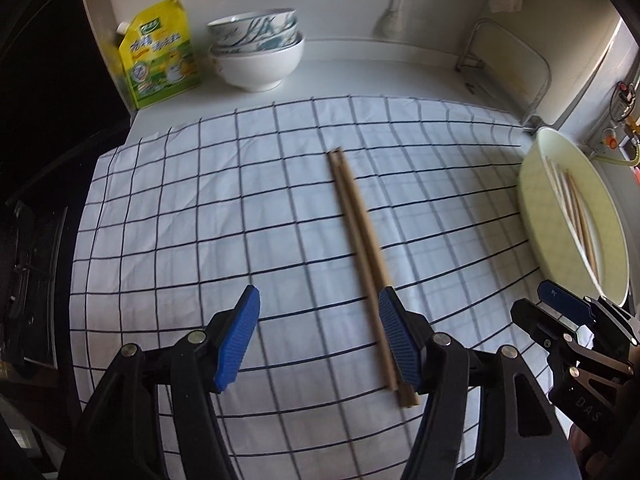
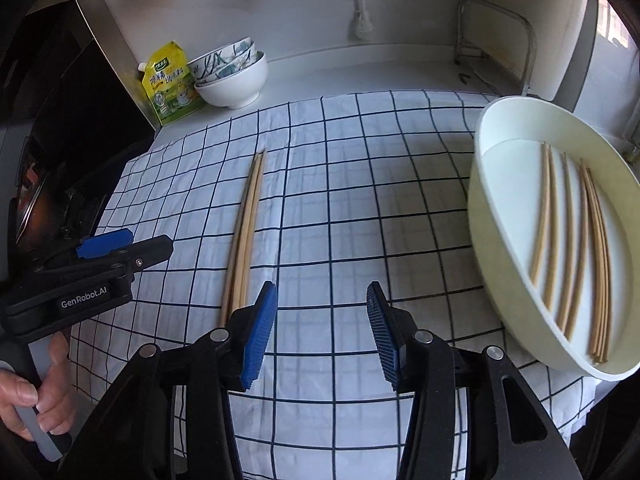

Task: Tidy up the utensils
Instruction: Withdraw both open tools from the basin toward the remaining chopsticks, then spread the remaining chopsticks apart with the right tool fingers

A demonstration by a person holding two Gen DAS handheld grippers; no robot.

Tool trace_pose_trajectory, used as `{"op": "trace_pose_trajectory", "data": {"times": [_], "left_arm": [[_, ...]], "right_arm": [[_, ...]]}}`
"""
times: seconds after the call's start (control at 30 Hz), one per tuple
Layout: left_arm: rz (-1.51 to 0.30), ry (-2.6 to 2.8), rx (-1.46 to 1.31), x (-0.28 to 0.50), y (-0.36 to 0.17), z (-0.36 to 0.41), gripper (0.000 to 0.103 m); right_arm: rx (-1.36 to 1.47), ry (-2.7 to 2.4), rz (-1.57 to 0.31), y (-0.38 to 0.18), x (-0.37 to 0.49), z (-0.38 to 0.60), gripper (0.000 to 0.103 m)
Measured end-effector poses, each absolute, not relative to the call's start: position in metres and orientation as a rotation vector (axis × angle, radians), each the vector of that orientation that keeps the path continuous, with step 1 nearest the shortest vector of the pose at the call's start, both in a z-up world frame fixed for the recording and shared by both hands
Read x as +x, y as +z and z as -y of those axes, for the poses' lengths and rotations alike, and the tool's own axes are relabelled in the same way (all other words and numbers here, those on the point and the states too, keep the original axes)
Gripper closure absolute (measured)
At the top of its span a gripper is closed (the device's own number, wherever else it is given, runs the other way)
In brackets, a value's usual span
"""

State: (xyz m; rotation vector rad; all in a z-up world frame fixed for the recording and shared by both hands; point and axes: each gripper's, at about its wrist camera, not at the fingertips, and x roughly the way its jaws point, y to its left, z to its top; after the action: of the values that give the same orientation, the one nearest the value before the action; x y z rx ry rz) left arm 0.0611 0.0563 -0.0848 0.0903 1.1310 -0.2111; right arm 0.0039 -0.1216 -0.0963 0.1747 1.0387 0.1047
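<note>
A pair of wooden chopsticks (image 1: pixel 362 248) lies side by side on the checked cloth (image 1: pixel 200 208); it also shows in the right wrist view (image 2: pixel 246 224). My left gripper (image 1: pixel 318 340) is open and empty, its right finger beside the chopsticks' near end. My right gripper (image 2: pixel 322 336) is open and empty, just right of the chopsticks. A shallow cream tray (image 2: pixel 504 256) at the right holds several chopsticks (image 2: pixel 572 248); the tray also shows in the left wrist view (image 1: pixel 536 216).
Stacked bowls (image 1: pixel 258 50) and a yellow refill pouch (image 1: pixel 160 54) stand at the back left. A metal rack (image 2: pixel 496 40) stands at the back right. A dark stove (image 2: pixel 60 140) borders the cloth on the left.
</note>
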Motion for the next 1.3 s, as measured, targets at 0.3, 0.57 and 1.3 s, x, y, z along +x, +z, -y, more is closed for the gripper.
{"op": "trace_pose_trajectory", "data": {"times": [0.3,0.57,1.3], "left_arm": [[-1.165,-0.191,0.075,0.067,-0.111,-0.085,0.041],[-1.192,-0.204,0.067,0.067,-0.127,-0.095,0.04],[-1.192,-0.206,0.051,0.074,-0.13,-0.101,0.04]], "right_arm": [[0.166,0.13,-1.094,-0.133,0.032,0.087,0.057],[0.148,0.111,-1.119,-0.151,0.045,0.075,0.057],[0.046,0.115,-1.123,-0.157,0.045,0.048,0.057]]}}
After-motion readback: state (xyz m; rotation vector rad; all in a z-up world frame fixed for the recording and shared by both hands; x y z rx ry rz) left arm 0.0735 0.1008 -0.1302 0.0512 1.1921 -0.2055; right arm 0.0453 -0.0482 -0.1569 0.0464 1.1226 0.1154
